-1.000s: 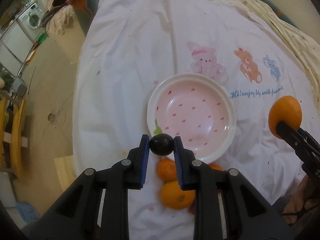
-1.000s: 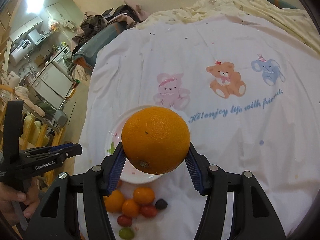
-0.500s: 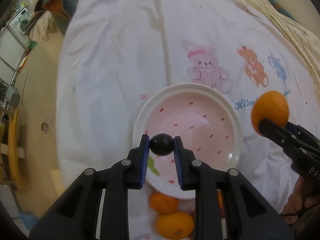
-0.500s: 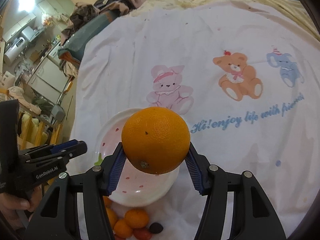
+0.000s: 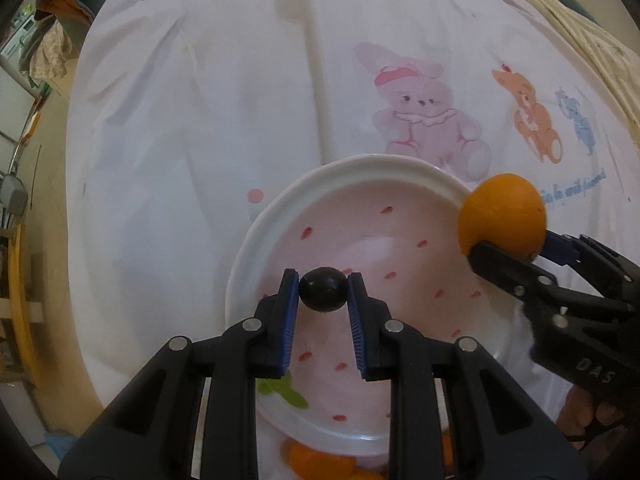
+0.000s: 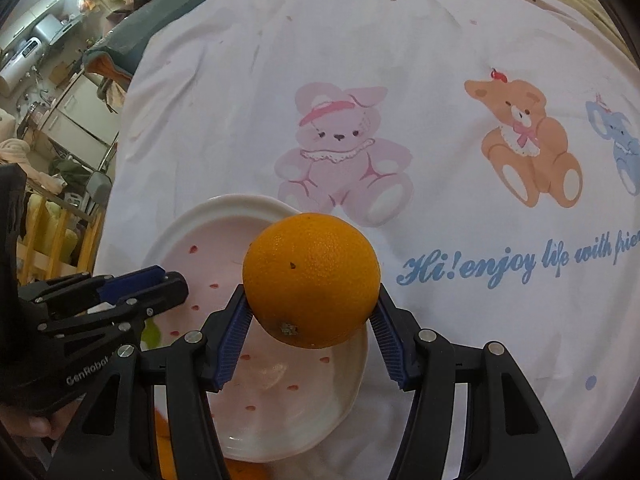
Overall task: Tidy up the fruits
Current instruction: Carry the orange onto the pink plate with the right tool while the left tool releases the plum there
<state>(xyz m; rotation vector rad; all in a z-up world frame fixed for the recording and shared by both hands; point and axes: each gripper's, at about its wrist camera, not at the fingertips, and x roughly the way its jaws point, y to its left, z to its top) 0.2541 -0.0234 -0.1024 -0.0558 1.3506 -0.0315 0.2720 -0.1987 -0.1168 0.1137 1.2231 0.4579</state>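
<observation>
My left gripper [image 5: 323, 290] is shut on a small dark round fruit [image 5: 323, 289] and holds it over the middle of the pink plate [image 5: 280, 216] with red specks. My right gripper [image 6: 311, 316] is shut on a large orange [image 6: 311, 274] and holds it above the plate's [image 6: 224, 212] right rim. In the left wrist view the orange [image 5: 502, 214] hangs at the plate's right edge. In the right wrist view the left gripper's fingers [image 6: 132, 286] reach over the plate from the left. The plate holds no fruit.
Small orange fruits [image 5: 316, 460] lie on the white cartoon-print cloth [image 5: 200, 100] just below the plate's near rim, mostly hidden. The cloth's left edge [image 5: 76, 200] drops to the floor. Cluttered furniture [image 6: 52, 100] stands at the far left.
Both grippers have moved forward over the plate. The dark fruit now sits above the plate's middle, and the orange has come in to the plate's right rim. The loose fruits have slipped behind.
</observation>
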